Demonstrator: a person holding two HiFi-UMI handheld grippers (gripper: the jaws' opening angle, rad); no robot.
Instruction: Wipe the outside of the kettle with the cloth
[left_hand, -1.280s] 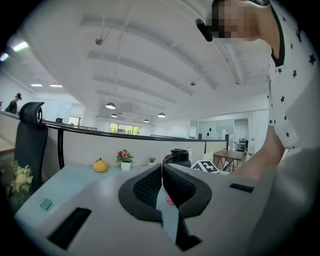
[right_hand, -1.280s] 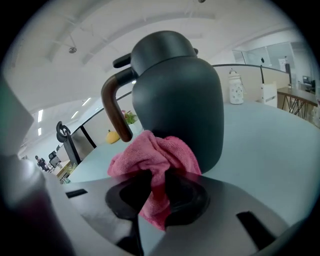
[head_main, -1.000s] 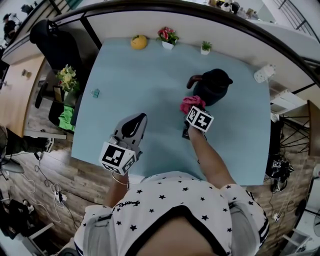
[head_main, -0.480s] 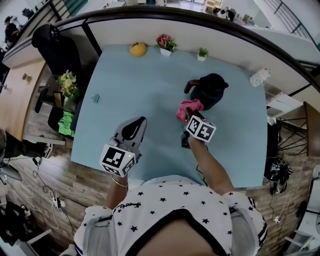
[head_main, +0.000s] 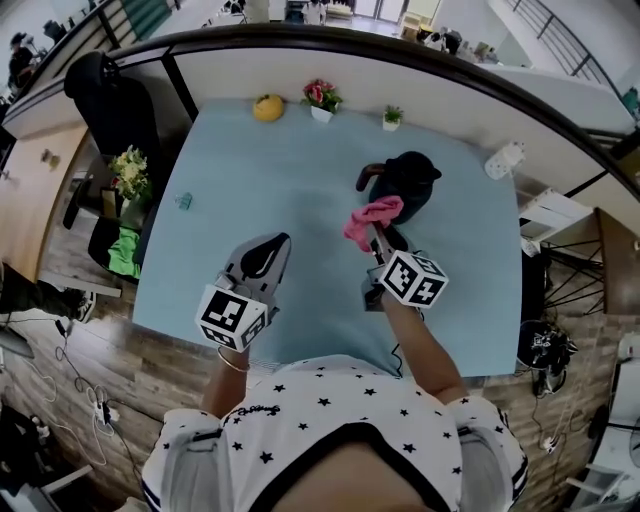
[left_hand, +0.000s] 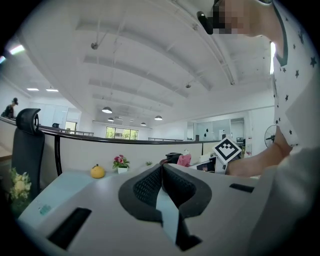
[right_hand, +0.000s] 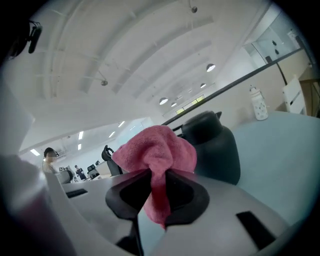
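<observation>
A black kettle (head_main: 405, 183) stands on the pale blue table (head_main: 290, 180) toward the back right, and the right gripper view shows it (right_hand: 212, 145) just beyond the jaws. My right gripper (head_main: 375, 232) is shut on a pink cloth (head_main: 368, 218), which bunches above the jaws (right_hand: 157, 150) a little short of the kettle's near side. My left gripper (head_main: 268, 250) hangs over the table's front left, shut with nothing in it, and far from the kettle (left_hand: 172, 157).
Along the table's back edge sit an orange fruit (head_main: 267, 107), a pot of pink flowers (head_main: 321, 99) and a small green plant (head_main: 391, 118). A white power strip (head_main: 502, 159) lies at the back right corner. A small teal clip (head_main: 183, 201) rests near the left edge.
My right gripper has drawn back toward me and lifted with the cloth, which now sits a little off the kettle's side. The left gripper has barely moved.
</observation>
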